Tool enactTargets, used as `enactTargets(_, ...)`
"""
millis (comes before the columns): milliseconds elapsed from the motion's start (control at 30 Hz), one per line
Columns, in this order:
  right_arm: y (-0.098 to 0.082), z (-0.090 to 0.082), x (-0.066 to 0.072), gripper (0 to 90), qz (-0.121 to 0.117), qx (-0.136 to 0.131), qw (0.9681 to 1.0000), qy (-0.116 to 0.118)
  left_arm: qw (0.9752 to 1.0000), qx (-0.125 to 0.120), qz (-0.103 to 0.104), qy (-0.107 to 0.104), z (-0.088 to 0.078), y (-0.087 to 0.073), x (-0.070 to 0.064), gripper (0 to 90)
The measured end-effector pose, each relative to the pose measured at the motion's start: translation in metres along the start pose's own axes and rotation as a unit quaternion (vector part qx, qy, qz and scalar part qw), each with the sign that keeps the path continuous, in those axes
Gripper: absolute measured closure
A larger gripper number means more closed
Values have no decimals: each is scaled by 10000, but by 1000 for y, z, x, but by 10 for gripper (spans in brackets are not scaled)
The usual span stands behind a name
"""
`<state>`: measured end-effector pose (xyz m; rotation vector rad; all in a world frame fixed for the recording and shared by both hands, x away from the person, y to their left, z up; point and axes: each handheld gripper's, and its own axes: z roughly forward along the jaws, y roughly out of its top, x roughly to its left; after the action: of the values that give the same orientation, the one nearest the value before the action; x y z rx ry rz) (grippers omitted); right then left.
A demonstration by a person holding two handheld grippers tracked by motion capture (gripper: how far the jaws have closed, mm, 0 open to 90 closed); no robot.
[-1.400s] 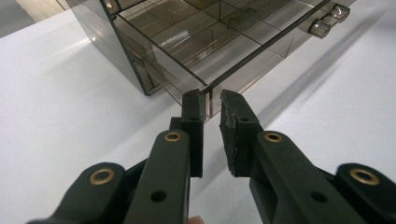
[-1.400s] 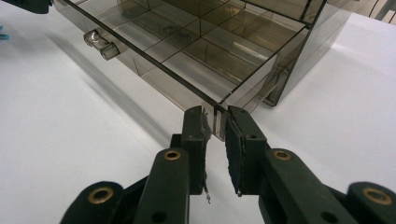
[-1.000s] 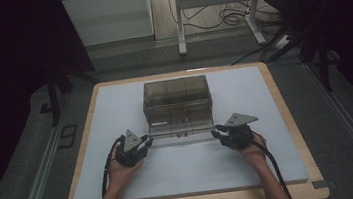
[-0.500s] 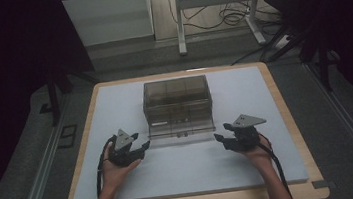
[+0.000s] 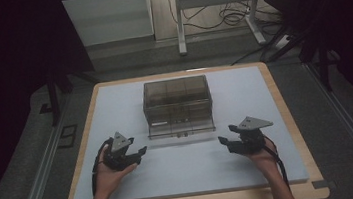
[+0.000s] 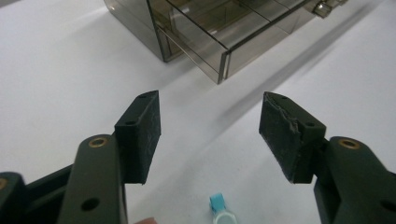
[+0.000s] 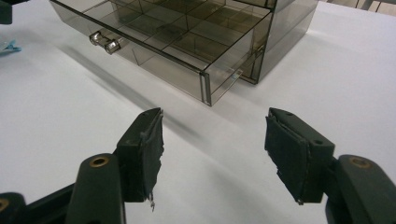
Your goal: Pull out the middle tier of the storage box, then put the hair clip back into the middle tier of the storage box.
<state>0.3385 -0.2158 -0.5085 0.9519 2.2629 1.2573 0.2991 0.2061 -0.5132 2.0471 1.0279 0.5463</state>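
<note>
Smoked clear drawer box (image 5: 177, 104) on the white worktop (image 5: 251, 156), both tongs released before it.

The box stands toward the far middle of the worktop, its bottom drawer (image 7: 154, 44) pulled out toward the person, two small metal knobs (image 7: 105, 42) on the drawer front. The left tongs (image 5: 138, 154) lie near the drawer's left front corner, the right tongs (image 5: 226, 143) near its right front corner; both pairs of jaws have just been opening, nothing between them.

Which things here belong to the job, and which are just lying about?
In the job:
- smoky clear drawer box
- its pulled-out bottom drawer
- left gripper
- right gripper

Lying about:
- metal stand
- floor cables
</note>
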Motion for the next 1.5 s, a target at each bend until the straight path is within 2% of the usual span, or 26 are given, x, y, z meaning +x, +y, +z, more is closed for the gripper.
enactTargets(200,1,-3,2,345,63,-132,9999,-24,10000,16,65,-53,-2,-1,-6,390)
enactTargets(400,2,-6,4,319,80,-134,9999,-14,10000,45,-2,-51,-3,-2,-5,344)
enactTargets(600,3,-9,4,312,96,-117,9999,-45,10000,33,-36,-77,-8,-2,-6,340)
enactTargets(700,3,-9,4,296,95,-98,9999,-65,9997,-52,-69,-212,-14,-1,-9,342)
enactTargets(967,3,-9,9,292,38,-42,10000,-3,10000,-3,-58,16,-30,-9,-15,338)
enactTargets(1133,4,-11,11,292,35,-87,10000,22,9995,225,-26,209,-36,-17,-16,368)
enactTargets(1300,5,-13,11,288,51,-138,9999,3,9990,332,-160,251,-37,-22,-11,390)
enactTargets(1500,4,-11,11,286,54,-106,9999,-16,9984,469,-185,243,-35,-25,-12,437)
